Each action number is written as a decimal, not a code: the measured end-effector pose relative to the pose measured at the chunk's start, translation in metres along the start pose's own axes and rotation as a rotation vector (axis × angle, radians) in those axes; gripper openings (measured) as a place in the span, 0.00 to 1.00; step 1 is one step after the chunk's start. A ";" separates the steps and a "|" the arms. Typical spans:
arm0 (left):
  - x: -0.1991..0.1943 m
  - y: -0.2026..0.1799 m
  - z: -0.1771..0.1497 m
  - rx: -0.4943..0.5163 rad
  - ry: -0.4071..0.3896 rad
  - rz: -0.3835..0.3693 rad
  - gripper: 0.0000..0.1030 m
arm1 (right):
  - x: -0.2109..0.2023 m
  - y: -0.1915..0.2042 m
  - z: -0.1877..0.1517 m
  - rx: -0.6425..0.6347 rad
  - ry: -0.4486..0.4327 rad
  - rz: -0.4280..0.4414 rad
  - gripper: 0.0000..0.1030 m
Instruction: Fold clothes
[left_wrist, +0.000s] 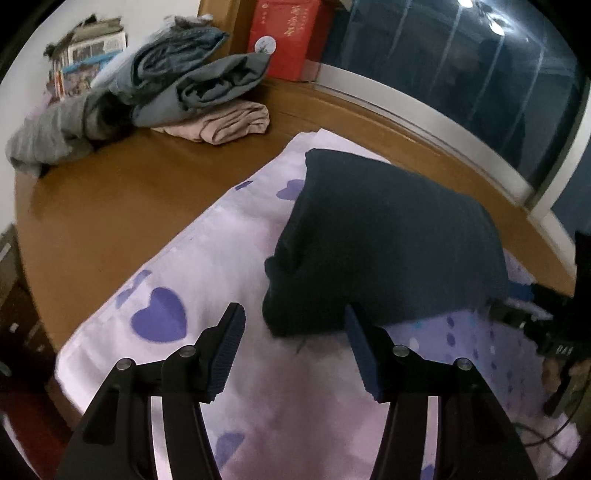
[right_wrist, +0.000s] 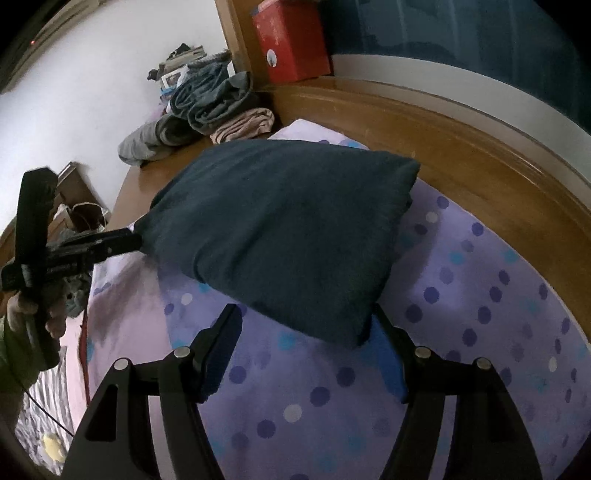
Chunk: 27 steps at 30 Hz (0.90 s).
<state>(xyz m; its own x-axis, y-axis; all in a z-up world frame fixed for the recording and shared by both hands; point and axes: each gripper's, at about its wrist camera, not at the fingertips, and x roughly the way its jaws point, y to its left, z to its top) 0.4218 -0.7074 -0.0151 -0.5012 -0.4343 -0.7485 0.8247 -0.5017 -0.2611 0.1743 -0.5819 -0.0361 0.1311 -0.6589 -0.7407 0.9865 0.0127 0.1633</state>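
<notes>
Dark navy garment (left_wrist: 384, 236), folded into a thick bundle, lies on a lilac sheet (left_wrist: 207, 266) printed with purple hearts, which covers part of a wooden platform (left_wrist: 110, 199). In the left wrist view, the left gripper (left_wrist: 293, 350) has its jaws spread wide, with the garment's near left corner just ahead of and between the blue pads (left_wrist: 225, 354); nothing is clamped. At the platform's far left corner sits a heap of grey and beige clothes (left_wrist: 184, 92), with a red box (left_wrist: 284, 37) behind it by the window.

In the right wrist view, the same garment (right_wrist: 280, 229) looks puffed and raised at its left end, where the left gripper (right_wrist: 125, 240) meets that corner; whether it pinches the cloth there I cannot tell from this angle. The right gripper (right_wrist: 303, 347) is also wide open, its right finger touching or just under the garment's near right corner. A dotted purple cloth (right_wrist: 461, 295) lies beneath, near the platform's right edge.

The step in hand seems to be taking both near corners for the next fold. To do it well, each gripper should probably slide a finger under all layers at its corner before closing, so the bundle lifts as one piece. Catching only the top layer could let the earlier folds fall open.
</notes>
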 end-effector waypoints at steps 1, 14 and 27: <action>0.003 0.003 0.002 -0.015 0.002 -0.032 0.53 | 0.003 0.000 0.002 -0.010 0.006 -0.004 0.60; 0.007 -0.003 0.000 0.018 0.072 0.031 0.12 | -0.002 -0.001 0.001 -0.196 0.114 -0.067 0.14; 0.004 -0.047 0.073 0.030 -0.036 -0.163 0.28 | -0.020 -0.025 0.083 0.022 -0.070 -0.001 0.21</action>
<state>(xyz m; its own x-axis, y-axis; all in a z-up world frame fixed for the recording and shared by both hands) 0.3619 -0.7401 0.0384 -0.6375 -0.3715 -0.6750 0.7236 -0.5896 -0.3589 0.1391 -0.6321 0.0287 0.1225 -0.7096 -0.6938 0.9841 -0.0035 0.1773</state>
